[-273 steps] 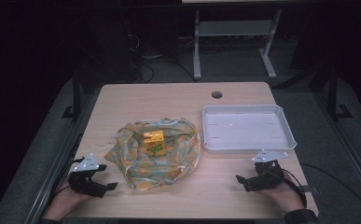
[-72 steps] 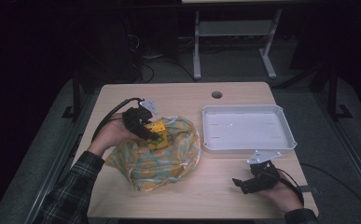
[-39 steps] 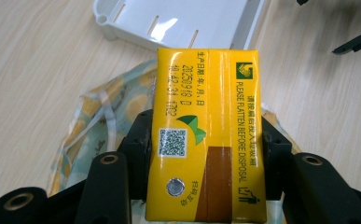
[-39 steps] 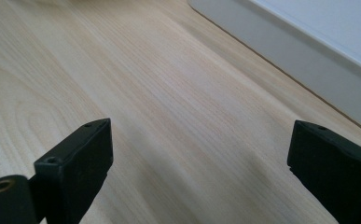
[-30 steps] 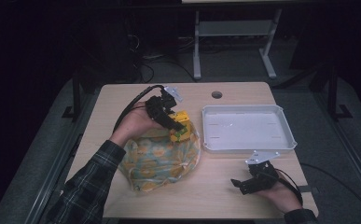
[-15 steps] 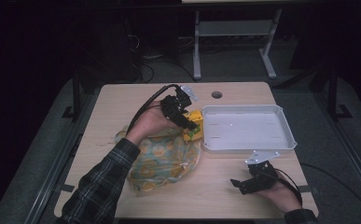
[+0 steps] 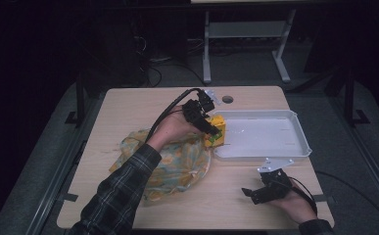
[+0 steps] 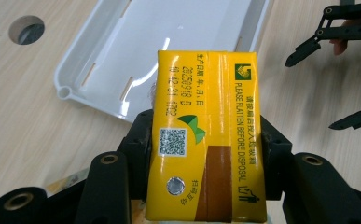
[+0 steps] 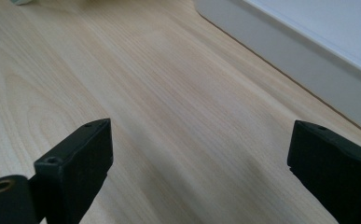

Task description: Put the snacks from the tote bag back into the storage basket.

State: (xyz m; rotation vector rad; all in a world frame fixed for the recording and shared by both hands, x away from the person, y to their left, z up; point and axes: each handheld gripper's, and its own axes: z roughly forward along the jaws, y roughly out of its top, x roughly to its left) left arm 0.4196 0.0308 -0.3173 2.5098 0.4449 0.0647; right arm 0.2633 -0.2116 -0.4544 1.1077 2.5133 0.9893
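Worktop (image 7: 128, 105): pale wood, cable hole at far edge. Patterned cloth (image 7: 175, 164) bunched at centre-left. White tray (image 7: 302, 147) at right, long side touching cloth edge. Left tongs (image 7: 211, 128) clamped on yellow carton (image 7: 218, 129), held over tray's left rim. Right tongs (image 7: 255, 193) parked near front right edge, spread wide, nothing between.

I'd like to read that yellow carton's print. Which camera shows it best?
The left gripper view: the yellow carton sits close up with its print legible. The high view shows it small at the white tray's edge; the right gripper view looks elsewhere.
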